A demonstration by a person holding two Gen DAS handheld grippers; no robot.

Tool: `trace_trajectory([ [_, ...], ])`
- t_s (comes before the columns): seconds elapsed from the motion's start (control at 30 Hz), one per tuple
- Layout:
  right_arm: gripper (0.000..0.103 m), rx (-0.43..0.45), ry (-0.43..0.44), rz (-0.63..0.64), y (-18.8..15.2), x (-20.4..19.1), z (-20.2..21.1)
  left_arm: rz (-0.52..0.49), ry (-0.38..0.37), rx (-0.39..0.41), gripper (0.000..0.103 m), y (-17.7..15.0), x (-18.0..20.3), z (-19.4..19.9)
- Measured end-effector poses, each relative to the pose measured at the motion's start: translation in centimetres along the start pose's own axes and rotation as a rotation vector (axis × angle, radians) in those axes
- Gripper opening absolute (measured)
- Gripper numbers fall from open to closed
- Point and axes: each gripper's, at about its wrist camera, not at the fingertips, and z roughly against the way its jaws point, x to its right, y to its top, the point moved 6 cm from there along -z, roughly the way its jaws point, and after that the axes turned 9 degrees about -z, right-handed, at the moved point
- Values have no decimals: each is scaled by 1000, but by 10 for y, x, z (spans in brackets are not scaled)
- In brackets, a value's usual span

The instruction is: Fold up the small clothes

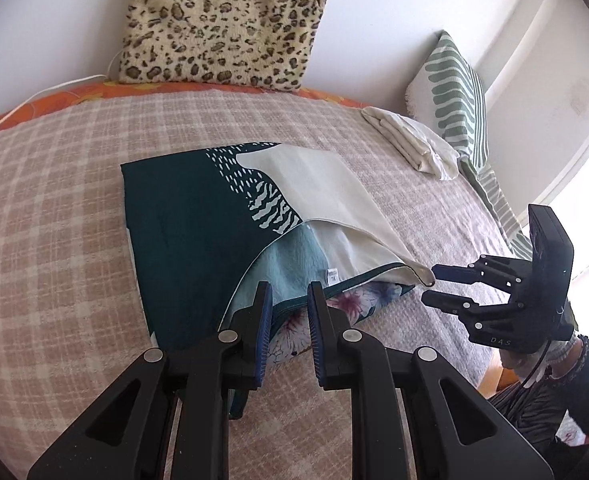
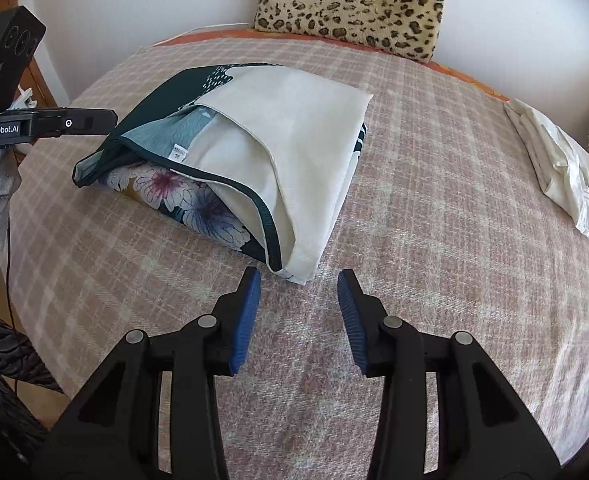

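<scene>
**Item: printed cloth, folded over, on plaid-covered bed**

Left tool (image 1: 288,304): jaws narrow, a gap showing between the pads, poised at the cloth's (image 1: 198,216) near dark-green edge, nothing visibly gripped. Centre: cloth doubled, cream side up, floral layer peeking beneath, likely mid-fold. Right tool (image 2: 299,292): jaws moderately wide, empty, just short of the cream corner. Far right: folded white garment (image 2: 562,184), set aside, apparently finished.

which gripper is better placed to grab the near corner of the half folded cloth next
Probably the right gripper: its jaws are open, with the cloth's cream corner just ahead. The left gripper is narrower, over the teal edge.
</scene>
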Motion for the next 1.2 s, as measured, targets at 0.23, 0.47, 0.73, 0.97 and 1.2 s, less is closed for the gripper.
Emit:
trace_trajectory([
  [0.23, 6, 92, -39, 93, 7, -6, 14, 36, 23, 31, 16, 8, -13, -1],
  [0.47, 5, 97, -122, 153, 2, -2, 14, -87, -6, -150, 16, -30, 9, -41],
  [0.73, 6, 7, -53, 225, -21, -9, 8, -80, -46, -138, 16, -40, 9, -24],
  [0.97, 31, 83, 208, 36, -1, 7, 46, -31, -58, -22, 16, -22, -2, 24],
  [1.2, 42, 67, 326, -304, 30, 63, 22, 265, -68, 104, 55, -6, -72, 42],
])
